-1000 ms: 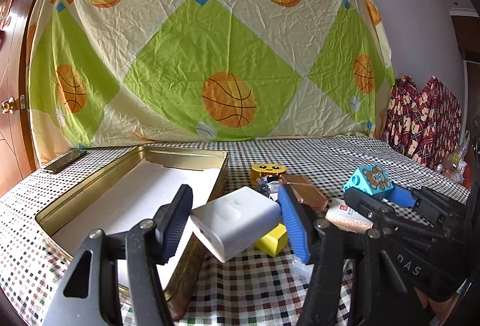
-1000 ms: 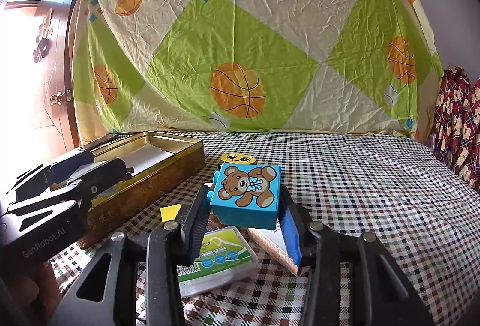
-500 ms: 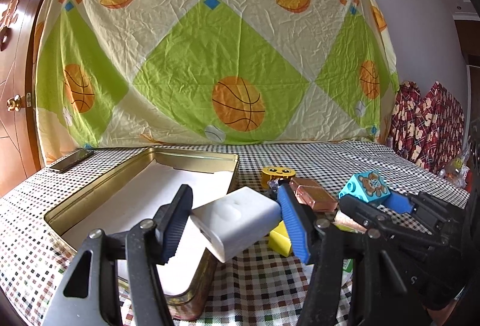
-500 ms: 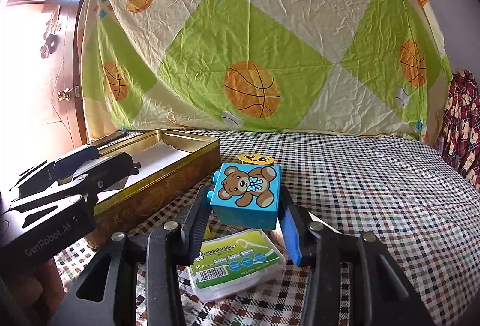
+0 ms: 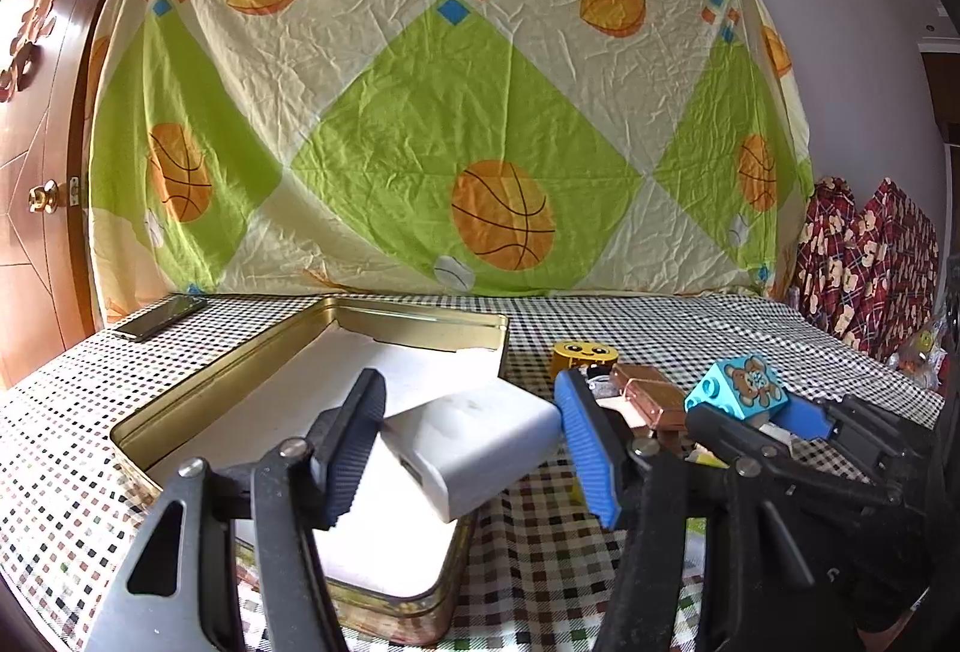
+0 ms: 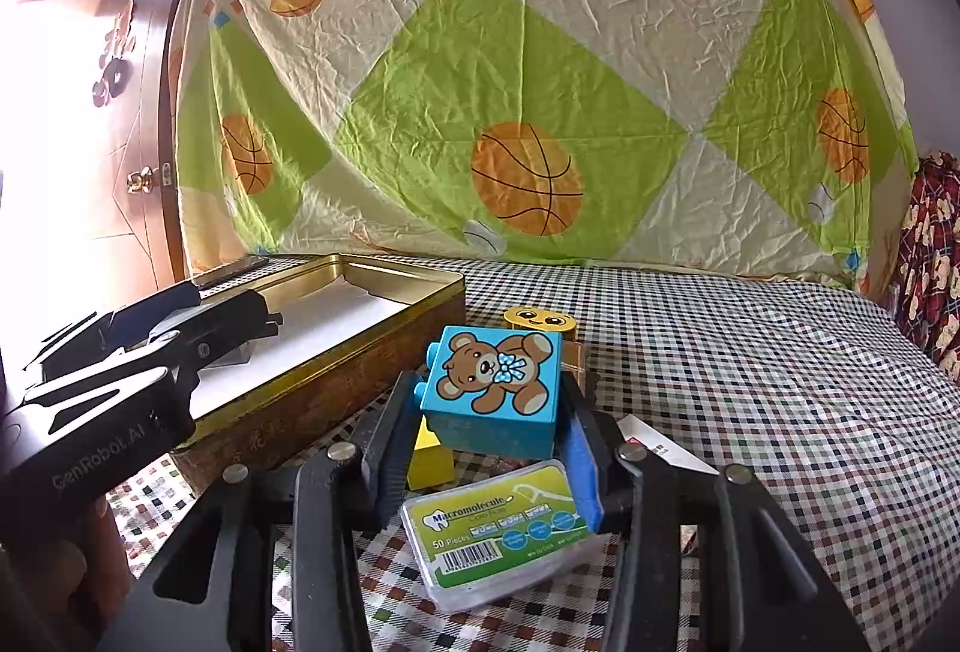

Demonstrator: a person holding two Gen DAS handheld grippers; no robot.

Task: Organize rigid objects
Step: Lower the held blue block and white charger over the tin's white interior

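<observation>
My left gripper (image 5: 468, 442) is shut on a white charger block (image 5: 474, 442) and holds it above the near right corner of the open gold tin (image 5: 198, 394), which has a white lining. My right gripper (image 6: 486, 412) is shut on a blue toy block with a bear picture (image 6: 495, 391), lifted above the table. The blue block (image 5: 744, 388) and right gripper also show in the left wrist view. The tin (image 6: 324, 376) and left gripper (image 6: 120, 382) show at the left of the right wrist view.
On the checked tablecloth lie a green floss-pick box (image 6: 504, 532), a yellow block (image 6: 429, 457), a yellow smiley piece (image 6: 540, 322), a copper-coloured box (image 5: 648, 394) and a white card (image 6: 660, 448). A dark phone (image 5: 159, 316) lies at the far left. A patterned sheet hangs behind.
Both grippers have risen and moved left. The charger now hangs over the tin's corner. The blue block is higher above the floss box.
</observation>
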